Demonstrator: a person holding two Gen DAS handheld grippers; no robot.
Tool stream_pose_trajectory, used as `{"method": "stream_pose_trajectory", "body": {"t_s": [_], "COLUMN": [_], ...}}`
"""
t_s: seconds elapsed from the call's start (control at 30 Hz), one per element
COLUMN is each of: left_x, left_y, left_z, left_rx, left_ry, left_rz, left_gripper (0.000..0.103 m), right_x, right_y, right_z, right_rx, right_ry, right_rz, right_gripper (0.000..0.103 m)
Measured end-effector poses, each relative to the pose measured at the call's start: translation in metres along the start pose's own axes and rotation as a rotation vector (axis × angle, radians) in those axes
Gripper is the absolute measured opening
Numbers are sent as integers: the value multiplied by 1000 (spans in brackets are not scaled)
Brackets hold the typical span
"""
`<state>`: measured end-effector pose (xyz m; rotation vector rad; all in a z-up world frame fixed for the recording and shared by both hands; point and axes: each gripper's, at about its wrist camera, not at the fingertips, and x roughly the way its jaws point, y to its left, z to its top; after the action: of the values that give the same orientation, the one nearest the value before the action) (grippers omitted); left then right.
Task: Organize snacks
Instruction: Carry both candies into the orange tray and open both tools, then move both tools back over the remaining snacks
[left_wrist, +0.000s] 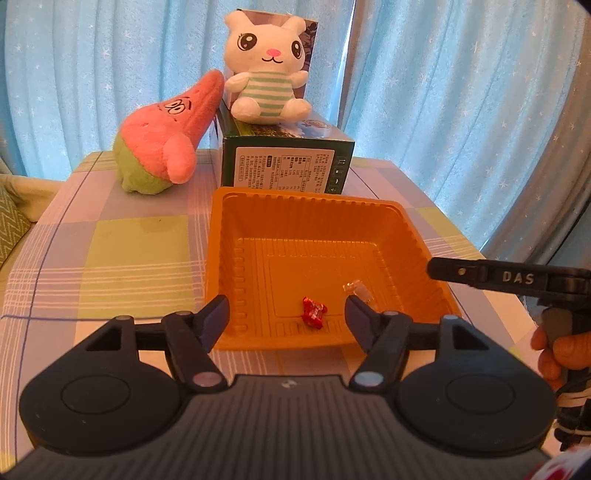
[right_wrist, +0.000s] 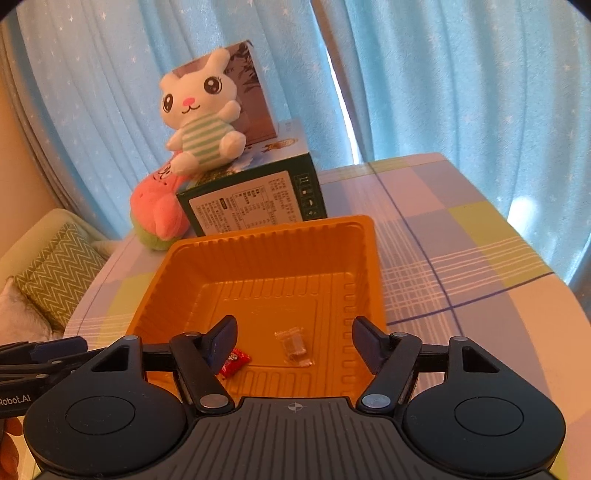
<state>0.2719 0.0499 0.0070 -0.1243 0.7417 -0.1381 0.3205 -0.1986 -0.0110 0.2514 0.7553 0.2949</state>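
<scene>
Red-wrapped candy (left_wrist: 315, 312) lying on the floor of the orange tray (left_wrist: 236, 229), lower centre of the left wrist view; seen again at lower left of centre in the right wrist view (right_wrist: 233, 363), partly behind a finger. Clear-wrapped candy (left_wrist: 355, 288) just beside it to the right, apart from it; lower centre in the right wrist view (right_wrist: 294, 345). Orange tray resting on the checked surface (left_wrist: 110, 251), filling the middle of both views.

Left hand-held gripper (left_wrist: 287, 314) spread open at the tray's near edge, nothing between the fingers, red candy below the gap. Right hand-held gripper (right_wrist: 294, 345) likewise spread open over the tray's near side, gripping nothing, clear candy below the gap. Right hand-held gripper also visible at the right edge of the left wrist view, with a person's hand (left_wrist: 554, 350) on its handle.

Beyond the tray, upper centre: green box (left_wrist: 286, 166) on the surface, touching or just behind the tray's far rim. White plush rabbit (left_wrist: 267, 70) seated on top of it. Pink and green plush star (left_wrist: 162, 144) leaning to its left. Blue curtain (left_wrist: 461, 92) across the background.
</scene>
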Motion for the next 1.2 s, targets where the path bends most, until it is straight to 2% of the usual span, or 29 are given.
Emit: {"method": "stream_pose_trajectory", "body": {"t_s": [0.23, 0.4, 0.5, 0.7, 0.93, 1.2], "left_x": [-53, -97, -120, -159, -176, -182], "left_y": [-14, -25, -33, -45, -51, -60], "left_z": [-27, -49, -65, -101, -143, -174], "left_rx": [-30, -70, -82, -108, -109, -86], "left_ry": [-31, -52, -57, -51, 3, 54], "left_rz": [0, -1, 2, 6, 16, 67], "left_gripper": [73, 75, 79, 80, 80, 80], "right_x": [-65, -121, -149, -194, -224, -229], "right_y": [0, 4, 10, 20, 28, 33], "right_z": [-31, -62, -82, -121, -160, -185], "right_rx": [28, 93, 83, 66, 47, 27], "right_ry": [-12, -42, -51, -55, -33, 18], "right_rz": [-32, -30, -38, -54, -52, -40], "right_gripper": [69, 69, 69, 69, 69, 69]}}
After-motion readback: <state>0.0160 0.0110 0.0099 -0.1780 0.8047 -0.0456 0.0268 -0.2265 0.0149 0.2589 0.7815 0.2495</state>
